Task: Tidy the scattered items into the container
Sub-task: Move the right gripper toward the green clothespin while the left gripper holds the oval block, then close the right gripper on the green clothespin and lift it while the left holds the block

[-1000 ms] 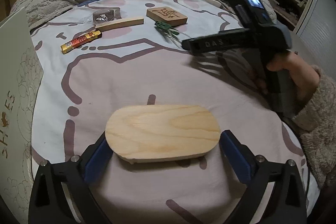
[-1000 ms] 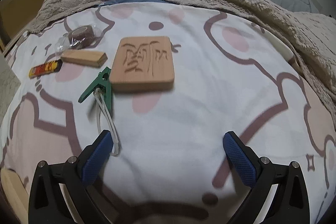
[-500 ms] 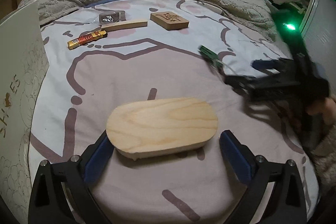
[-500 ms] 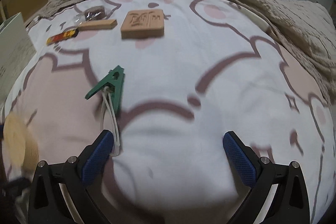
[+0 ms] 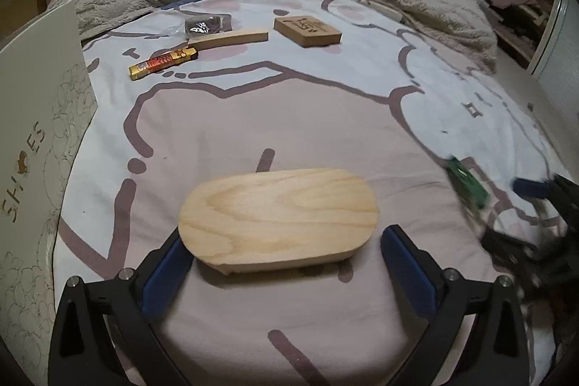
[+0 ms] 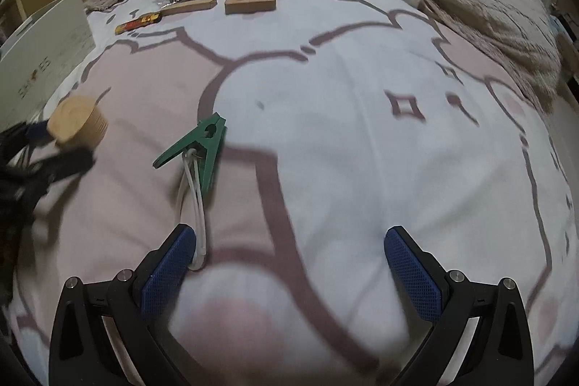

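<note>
Dangling from the right gripper (image 6: 289, 263), the clip (image 6: 202, 147) has left the far pile; jaws apart, cord hooked on one finger. Left gripper (image 5: 282, 263) spread around the block (image 5: 278, 212). Box (image 5: 36, 132) next.

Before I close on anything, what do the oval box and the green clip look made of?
The oval box looks like pale, unvarnished wood: clear grain swirls, matte top. The green clip looks like moulded plastic, uniform in colour with a slight sheen; its whitish loop seems translucent plastic or rubber cord, hard to tell which.
</note>
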Tool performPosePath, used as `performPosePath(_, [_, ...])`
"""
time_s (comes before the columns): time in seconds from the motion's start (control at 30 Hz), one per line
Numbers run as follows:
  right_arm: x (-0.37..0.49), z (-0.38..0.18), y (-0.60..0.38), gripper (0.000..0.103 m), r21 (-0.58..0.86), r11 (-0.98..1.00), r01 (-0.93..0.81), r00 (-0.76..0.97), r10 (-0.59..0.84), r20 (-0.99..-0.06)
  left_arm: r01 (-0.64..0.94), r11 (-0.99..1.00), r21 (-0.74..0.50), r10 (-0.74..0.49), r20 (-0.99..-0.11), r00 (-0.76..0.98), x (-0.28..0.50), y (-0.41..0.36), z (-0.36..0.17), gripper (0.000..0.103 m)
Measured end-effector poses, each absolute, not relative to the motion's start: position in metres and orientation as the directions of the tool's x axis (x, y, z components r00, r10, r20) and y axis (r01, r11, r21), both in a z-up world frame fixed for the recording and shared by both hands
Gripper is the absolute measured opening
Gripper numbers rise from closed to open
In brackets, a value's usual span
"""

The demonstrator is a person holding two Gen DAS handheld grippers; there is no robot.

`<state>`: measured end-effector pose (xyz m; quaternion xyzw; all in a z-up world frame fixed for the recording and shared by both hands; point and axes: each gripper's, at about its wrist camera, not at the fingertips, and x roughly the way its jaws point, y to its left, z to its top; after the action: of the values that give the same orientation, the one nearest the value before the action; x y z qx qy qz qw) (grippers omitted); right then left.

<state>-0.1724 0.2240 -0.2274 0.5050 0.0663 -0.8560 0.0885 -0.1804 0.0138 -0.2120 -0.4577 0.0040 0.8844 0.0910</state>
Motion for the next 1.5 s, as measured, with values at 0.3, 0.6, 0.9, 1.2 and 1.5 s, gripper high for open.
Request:
performPosePath(0.3, [-0.114, -0.224, 0.237, 0.103, 0.0, -0.983, 0.185, -0.547, -0.103, -0.831, -0.071, -0.992, -0.101, 0.123, -0.82, -0.559, -0.186, 0.013, -0.212, 0.103])
performPosePath(0.6, [-0.089, -0.214, 0.243, 0.103, 0.028, -0.985, 0.171, -0.613, -0.128, -0.78, -0.076, -0.997, -0.028, 0.067, -0.818, -0.572, -0.183, 0.022, -0.215, 0.103])
performPosePath(0.9, [-0.094, -0.199, 0.218, 0.103, -0.037, -0.975, 0.217, -0.627, -0.11, -0.771, -0.082, -0.997, -0.011, 0.056, -0.818, -0.572, -0.184, 0.024, -0.215, 0.103])
performPosePath(1.2, [-0.108, -0.209, 0.217, 0.103, -0.178, -0.963, 0.202, -0.602, 0.021, -0.798, -0.085, -0.996, -0.005, 0.052, -0.823, -0.565, -0.186, 0.026, -0.217, 0.103])
performPosePath(1.5, [-0.104, -0.205, 0.267, 0.103, -0.194, -0.975, 0.105, -0.59, 0.096, -0.802, -0.086, -0.996, -0.033, 0.076, -0.815, -0.575, -0.185, 0.022, -0.215, 0.103])
